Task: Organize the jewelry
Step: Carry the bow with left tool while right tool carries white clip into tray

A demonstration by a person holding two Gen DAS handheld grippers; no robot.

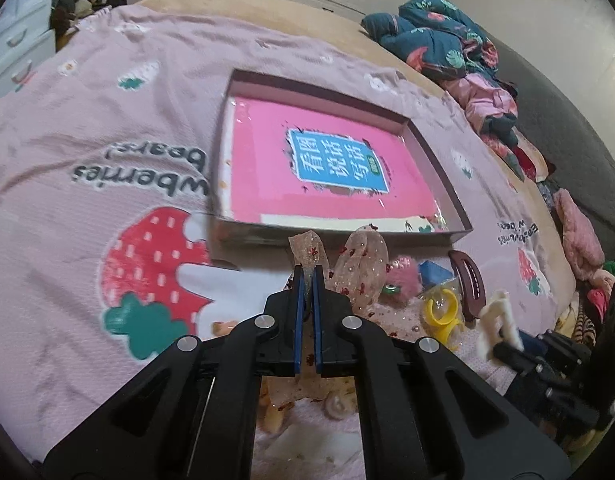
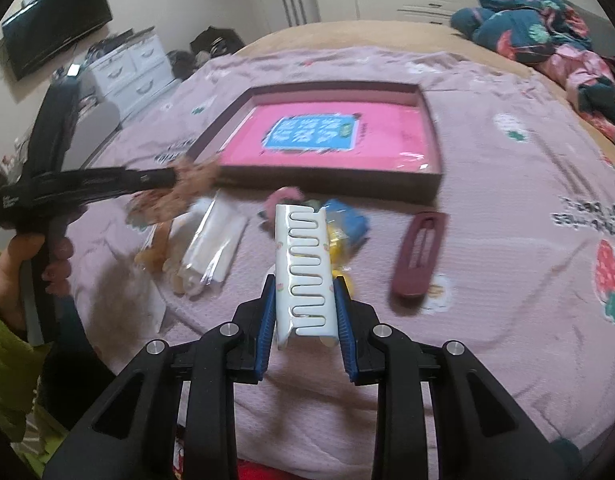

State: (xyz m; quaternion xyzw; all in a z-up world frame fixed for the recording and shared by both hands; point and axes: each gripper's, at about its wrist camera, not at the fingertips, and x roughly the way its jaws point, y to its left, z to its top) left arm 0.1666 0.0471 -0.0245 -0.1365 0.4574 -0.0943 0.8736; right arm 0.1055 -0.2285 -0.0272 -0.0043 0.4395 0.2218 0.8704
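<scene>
My left tongs (image 1: 307, 276) are clenched on a sheer ribbon bow (image 1: 359, 264) dotted with small red marks, pinching one of its loops between the blue pads while the rest of the bow spreads just beyond the tips. My right tongs (image 2: 305, 304) are grasping a white hair claw clip (image 2: 303, 272) with interlocking teeth, held upright between the pads, above the pink bedspread (image 2: 507, 240).

The rest of the accessories lie on the bedspread in front of a shallow dark-rimmed box (image 2: 331, 184) that holds a pink book with a blue label (image 2: 311, 132). Nearest that box are a pink fluffy hair tie (image 1: 403, 276), a small blue block (image 1: 433, 272) and a yellow ring-shaped piece in a clear bag (image 1: 441, 312). A maroon flat hair clip (image 2: 417, 256) lies to the right of them, apart from the pile. A clear plastic packet (image 2: 211, 248) with something white inside lies to the left, beside some amber-coloured pieces I cannot make out.

In the right wrist view my left hand (image 2: 27, 276) grips the handle of the other tool, with the bow blurred at its tip
</scene>
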